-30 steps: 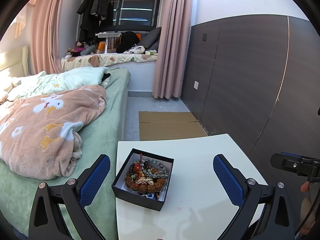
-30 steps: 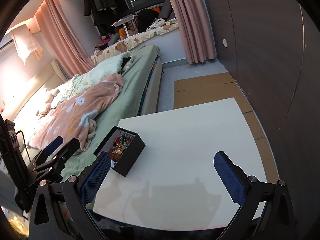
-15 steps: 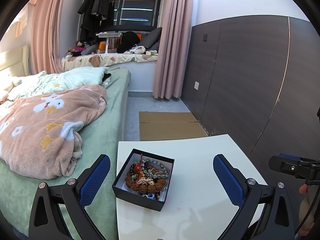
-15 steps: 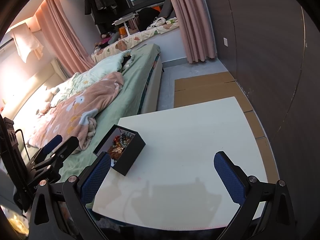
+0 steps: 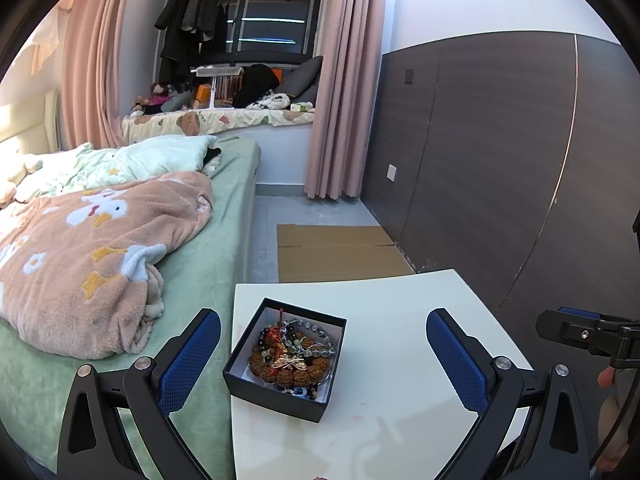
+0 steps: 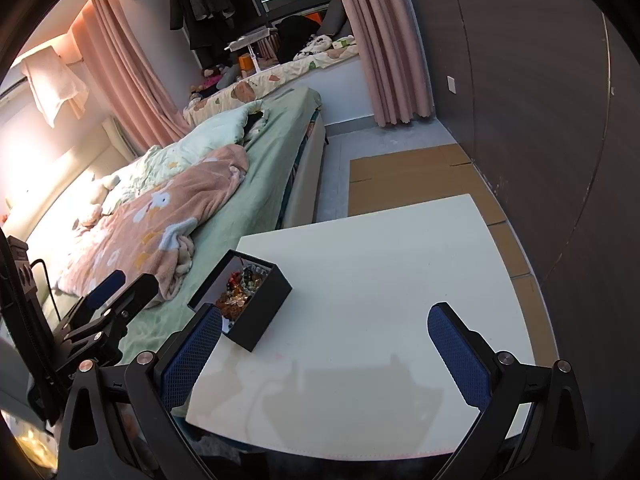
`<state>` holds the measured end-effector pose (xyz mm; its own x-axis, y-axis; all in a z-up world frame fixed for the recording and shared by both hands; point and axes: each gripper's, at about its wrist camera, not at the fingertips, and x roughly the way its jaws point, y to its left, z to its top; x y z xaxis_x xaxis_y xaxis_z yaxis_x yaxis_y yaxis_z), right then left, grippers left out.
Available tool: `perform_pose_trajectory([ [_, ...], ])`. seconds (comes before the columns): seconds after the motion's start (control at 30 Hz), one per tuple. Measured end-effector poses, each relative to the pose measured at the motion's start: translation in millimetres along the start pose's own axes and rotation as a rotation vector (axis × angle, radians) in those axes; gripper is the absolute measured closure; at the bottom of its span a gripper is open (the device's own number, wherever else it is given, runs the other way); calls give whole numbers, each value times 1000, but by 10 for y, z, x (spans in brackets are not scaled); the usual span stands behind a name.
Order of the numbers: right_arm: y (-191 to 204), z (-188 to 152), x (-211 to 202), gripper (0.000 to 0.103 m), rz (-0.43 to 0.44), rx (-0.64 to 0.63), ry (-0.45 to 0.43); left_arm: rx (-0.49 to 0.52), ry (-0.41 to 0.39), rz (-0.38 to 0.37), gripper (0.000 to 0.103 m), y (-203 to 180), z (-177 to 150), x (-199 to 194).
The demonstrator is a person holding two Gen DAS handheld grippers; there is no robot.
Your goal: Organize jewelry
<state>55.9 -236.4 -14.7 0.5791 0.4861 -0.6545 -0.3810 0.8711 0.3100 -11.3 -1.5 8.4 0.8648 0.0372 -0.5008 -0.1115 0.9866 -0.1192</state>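
Observation:
A black square box [image 5: 276,394] sits near the left edge of a white table [image 5: 400,320]. It holds a tangle of bead bracelets [image 5: 294,360], brown, green and red. My left gripper [image 5: 322,354] is open and empty, held above the table's near side with the box between its fingers in view. My right gripper [image 6: 324,348] is open and empty over the table's near edge, to the right of the box [image 6: 264,312]. The left gripper also shows in the right wrist view [image 6: 116,296], off the table's left side.
A bed with a green sheet [image 5: 208,256] and a pink blanket [image 5: 92,248] borders the table's left side. A dark panelled wall [image 5: 500,160] runs along the right. Flattened cardboard [image 5: 336,252] lies on the floor beyond the table.
Both grippers have drifted only slightly; the box sits a touch nearer in the left wrist view. Jaws stay open.

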Motion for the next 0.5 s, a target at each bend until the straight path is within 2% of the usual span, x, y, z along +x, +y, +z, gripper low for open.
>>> perform_pose_trajectory([
  [0.5,-10,1,0,0,4,1,1,18,-16,12,0,-65,4,-29],
])
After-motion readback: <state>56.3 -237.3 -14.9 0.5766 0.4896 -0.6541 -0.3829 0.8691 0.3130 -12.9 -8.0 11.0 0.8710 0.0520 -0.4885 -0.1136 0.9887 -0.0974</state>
